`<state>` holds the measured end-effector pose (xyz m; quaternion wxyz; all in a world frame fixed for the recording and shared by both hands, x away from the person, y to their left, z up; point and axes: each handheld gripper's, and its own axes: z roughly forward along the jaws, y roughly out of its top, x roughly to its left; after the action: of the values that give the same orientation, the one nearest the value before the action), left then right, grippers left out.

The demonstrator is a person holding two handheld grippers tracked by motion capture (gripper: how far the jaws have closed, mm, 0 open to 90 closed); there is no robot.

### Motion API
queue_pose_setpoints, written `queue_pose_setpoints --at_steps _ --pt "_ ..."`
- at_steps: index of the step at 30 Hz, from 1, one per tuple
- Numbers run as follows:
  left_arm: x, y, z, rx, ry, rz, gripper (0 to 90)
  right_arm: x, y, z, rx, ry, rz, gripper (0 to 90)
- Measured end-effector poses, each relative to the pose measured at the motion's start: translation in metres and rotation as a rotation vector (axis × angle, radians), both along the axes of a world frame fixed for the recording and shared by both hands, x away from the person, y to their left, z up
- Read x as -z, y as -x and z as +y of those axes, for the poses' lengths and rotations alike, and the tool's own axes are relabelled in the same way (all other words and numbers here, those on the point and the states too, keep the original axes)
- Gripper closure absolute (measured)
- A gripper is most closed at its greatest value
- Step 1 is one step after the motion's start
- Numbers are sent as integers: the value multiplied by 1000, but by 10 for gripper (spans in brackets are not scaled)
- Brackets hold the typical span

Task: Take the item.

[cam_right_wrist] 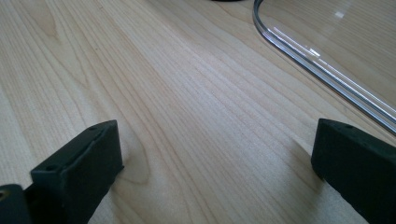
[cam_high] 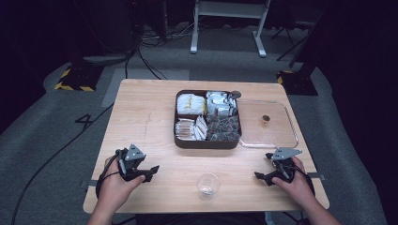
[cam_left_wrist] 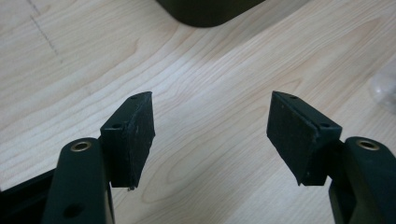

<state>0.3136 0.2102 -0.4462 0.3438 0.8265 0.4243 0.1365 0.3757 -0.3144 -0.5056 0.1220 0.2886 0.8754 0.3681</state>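
Glass cup [cam_high: 208, 183], clear, small, upright, sits near the table's [cam_high: 141, 122] front edge, between both grippers, in front of the dark compartment box [cam_high: 207, 140]. Largest first: table, then box w/ packets in four sections, then clear lid [cam_high: 268, 125] just right of box, touching it, small brown knob on top. Left gripper [cam_high: 149, 172] left of cup, jaws spread, nothing between. Right gripper [cam_high: 264, 176] right of cup, jaws spread wide. Left gripper view adds box corner [cam_left_wrist: 208, 11] & cup's blurred edge [cam_left_wrist: 385, 84]; right gripper view adds lid rim [cam_right_wrist: 322, 70] close up.
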Motion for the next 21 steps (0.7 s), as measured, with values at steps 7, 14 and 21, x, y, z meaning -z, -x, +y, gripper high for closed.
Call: queue_pose_setpoints --at_steps 7,14,21 --pt "15 2 14 -40 -5 29 320 0 0 0 0 0 0 19" --pt "29 0 18 -46 -21 37 315 0 0 0 0 0 0 19" --pt "43 0 24 -44 -40 64 290 0 0 0 0 0 0 19"
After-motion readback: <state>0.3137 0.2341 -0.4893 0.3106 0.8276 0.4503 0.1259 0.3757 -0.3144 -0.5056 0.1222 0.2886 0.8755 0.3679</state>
